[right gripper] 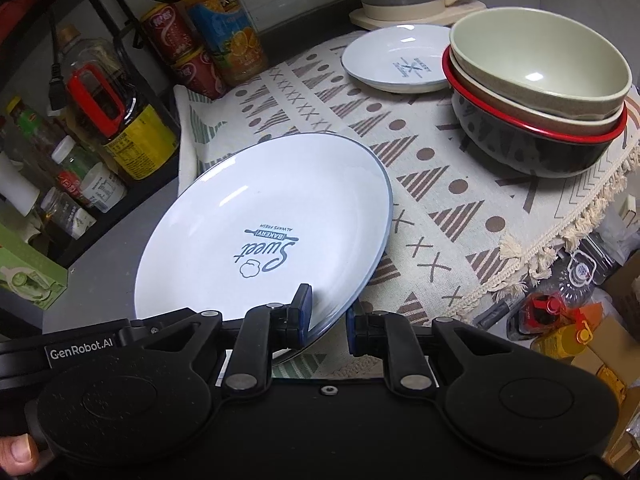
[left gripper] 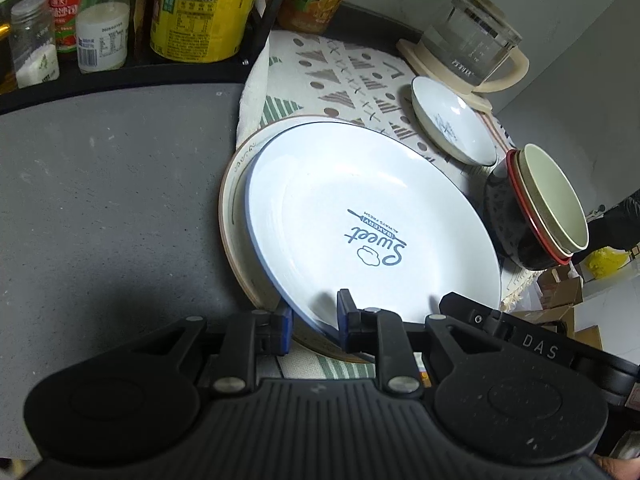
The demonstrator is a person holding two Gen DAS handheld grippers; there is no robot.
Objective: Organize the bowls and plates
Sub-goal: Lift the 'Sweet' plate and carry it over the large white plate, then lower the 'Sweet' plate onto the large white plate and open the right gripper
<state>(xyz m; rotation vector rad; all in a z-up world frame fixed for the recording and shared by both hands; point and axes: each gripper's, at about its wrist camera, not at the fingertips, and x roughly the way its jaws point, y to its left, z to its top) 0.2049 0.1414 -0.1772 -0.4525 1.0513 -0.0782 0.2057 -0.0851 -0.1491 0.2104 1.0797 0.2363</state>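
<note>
left tongs [left gripper: 314,322] at bottom centre of the left view, pads either side of the near rim of the white plate [left gripper: 372,224], narrow gap, look clamped on it. right tongs [right gripper: 327,320] at bottom centre of the right view straddle the same plate's [right gripper: 264,232] rim too; left pad touches it, right pad seems just off, so grip there is unsure. plate with "sweet bakery" print is tilted, near edge raised, sitting over a cream plate [left gripper: 236,184] with brown rim, centre of the left view. both lie on a patterned cloth [right gripper: 432,184] on the grey table [left gripper: 112,184].

step in hand, my read: stacking the white plate onto the cream one. next move calls for lowering it level and centred, then letting go with both tongs without dragging the plate.

farther: stack of bowls [right gripper: 536,92], green inside brown inside black-and-red, upper right of the right view. small plate [right gripper: 396,58] just beside it looks loose, likely goes on the plate stack after. glass kettle [left gripper: 468,44] at upper right, bottles [left gripper: 100,20] on shelf upper left.
</note>
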